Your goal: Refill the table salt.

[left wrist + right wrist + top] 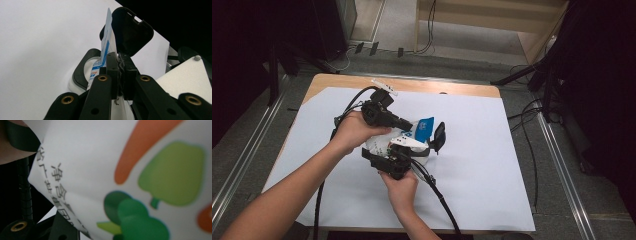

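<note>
White plastic wipes pack (384, 146) with a black flip lid (439, 136) sits near the middle of the worktop (492, 165), which is covered by a large white paper sheet (472, 150), and both hands meet over it. Its printed side, with green and orange vegetable drawings and black lettering (140, 182), shows very close in the right gripper view. The right gripper (404, 156) has its fingers part-way apart around the pack's body. The left gripper (119, 75) has its fingers pressed tight on a thin blue-and-white seal sticker (106, 45), pulled up just beside the raised lid (130, 30).
</note>
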Available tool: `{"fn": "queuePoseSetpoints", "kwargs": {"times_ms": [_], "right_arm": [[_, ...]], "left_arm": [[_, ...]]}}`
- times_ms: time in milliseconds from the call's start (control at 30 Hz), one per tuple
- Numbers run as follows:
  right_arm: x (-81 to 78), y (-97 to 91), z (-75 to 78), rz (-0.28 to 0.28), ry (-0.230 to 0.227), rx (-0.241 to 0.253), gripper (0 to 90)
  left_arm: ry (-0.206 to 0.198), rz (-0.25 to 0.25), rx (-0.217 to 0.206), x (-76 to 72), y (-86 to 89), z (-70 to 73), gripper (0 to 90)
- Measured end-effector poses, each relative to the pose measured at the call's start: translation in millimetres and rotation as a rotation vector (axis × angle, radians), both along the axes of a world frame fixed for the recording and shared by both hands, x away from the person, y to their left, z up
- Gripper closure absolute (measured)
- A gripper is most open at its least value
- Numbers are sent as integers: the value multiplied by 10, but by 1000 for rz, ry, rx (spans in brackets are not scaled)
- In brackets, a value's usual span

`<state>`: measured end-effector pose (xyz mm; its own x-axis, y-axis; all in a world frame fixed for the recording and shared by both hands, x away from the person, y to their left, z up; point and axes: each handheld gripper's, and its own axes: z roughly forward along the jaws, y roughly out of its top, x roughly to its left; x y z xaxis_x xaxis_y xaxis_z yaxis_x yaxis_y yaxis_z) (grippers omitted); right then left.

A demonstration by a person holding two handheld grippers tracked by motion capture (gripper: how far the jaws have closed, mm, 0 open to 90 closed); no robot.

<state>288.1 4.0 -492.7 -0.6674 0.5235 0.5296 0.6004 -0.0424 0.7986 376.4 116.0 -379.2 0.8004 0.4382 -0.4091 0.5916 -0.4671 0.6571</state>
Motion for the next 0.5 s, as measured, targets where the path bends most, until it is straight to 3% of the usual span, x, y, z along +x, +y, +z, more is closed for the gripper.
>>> {"fn": "queuePoseSetpoints", "kwargs": {"times_ms": [500], "right_arm": [[3, 3, -20, -5, 0, 5, 527]], "left_arm": [[-2, 3, 5, -2, -19, -17, 882]]}}
